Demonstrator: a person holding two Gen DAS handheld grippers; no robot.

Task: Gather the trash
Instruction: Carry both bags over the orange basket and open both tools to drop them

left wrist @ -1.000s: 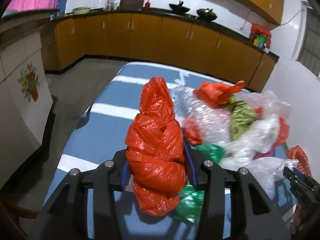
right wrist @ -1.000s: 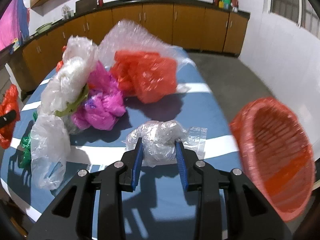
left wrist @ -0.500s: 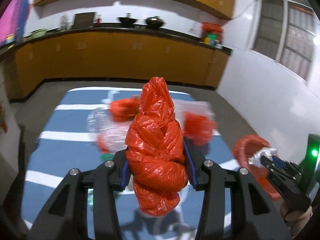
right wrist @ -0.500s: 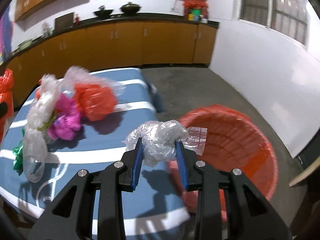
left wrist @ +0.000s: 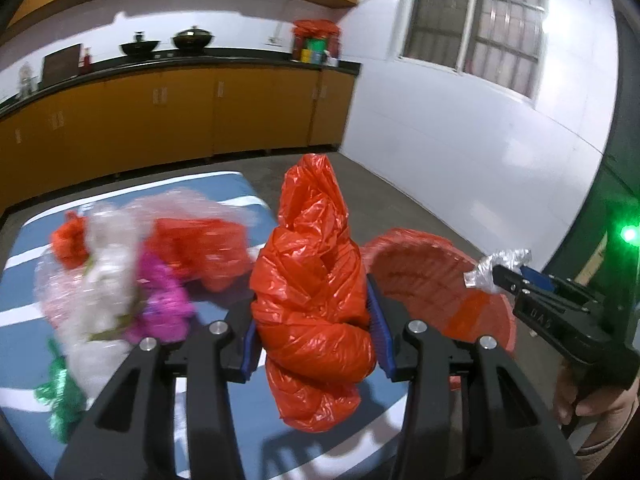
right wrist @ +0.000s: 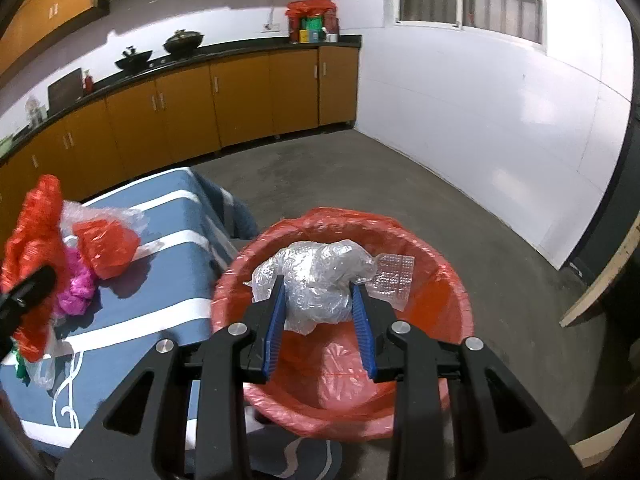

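Observation:
My left gripper (left wrist: 312, 320) is shut on a crumpled red plastic bag (left wrist: 312, 280) and holds it above the blue striped table (left wrist: 24, 240). My right gripper (right wrist: 320, 304) is shut on a wad of clear plastic wrap (right wrist: 316, 276) and holds it over the open red-lined bin (right wrist: 440, 272). The bin (left wrist: 420, 272) stands on the floor just past the table's right edge. In the left wrist view the right gripper (left wrist: 500, 274) shows at the right with the clear wrap (left wrist: 496, 264). A pile of plastic bags (left wrist: 120, 280), red, white, pink and green, lies on the table.
Orange kitchen cabinets (right wrist: 200, 108) under a dark counter with woks run along the back wall. A white wall (right wrist: 500, 128) with a barred window is on the right. Grey concrete floor (right wrist: 360, 176) lies behind the bin. A wooden board (right wrist: 600, 280) leans at the far right.
Both grippers have swung right, away from the pile. The right gripper carried the clear wrap from the table to above the bin. The left gripper still holds the red bag.

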